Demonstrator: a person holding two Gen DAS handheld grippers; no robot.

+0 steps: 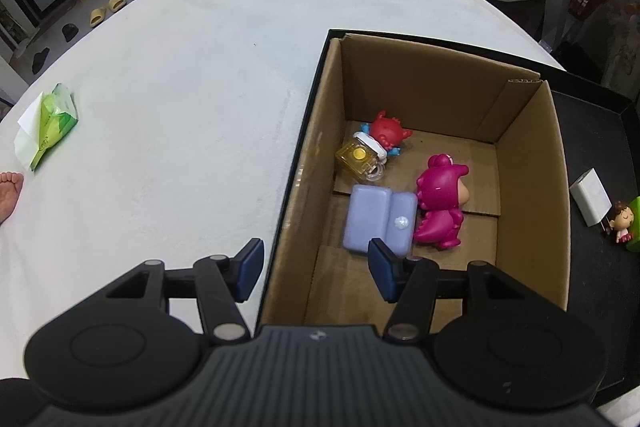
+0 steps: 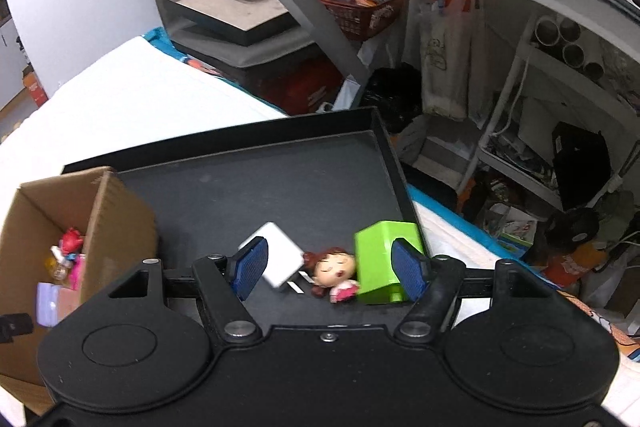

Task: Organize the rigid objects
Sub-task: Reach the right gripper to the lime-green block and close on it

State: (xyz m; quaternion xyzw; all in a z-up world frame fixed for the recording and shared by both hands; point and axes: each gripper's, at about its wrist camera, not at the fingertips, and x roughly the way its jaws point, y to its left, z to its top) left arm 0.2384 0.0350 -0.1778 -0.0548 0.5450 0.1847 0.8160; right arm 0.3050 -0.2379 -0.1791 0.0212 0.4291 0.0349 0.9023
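White cloth table (image 1: 180, 99) with a green tissue pack (image 1: 50, 129) at left; cluttered shelves beyond. Left gripper (image 1: 316, 273), fingers spread and empty, hovers over the cardboard box (image 1: 532, 163) holding a lilac block (image 1: 378, 221) and magenta figurine (image 1: 440, 203). Right gripper (image 2: 328, 269), also spread and empty, hovers above a doll (image 2: 334, 273) lying between a white charger (image 2: 276, 255) and green block (image 2: 378, 259) on the black tray (image 2: 248, 183).

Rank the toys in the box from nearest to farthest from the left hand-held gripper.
1. Purple sofa, just past the left hand-held gripper.
2. Pink dinosaur, to the sofa's right.
3. Yellow padlock, farther back.
4. Red figure, rearmost.
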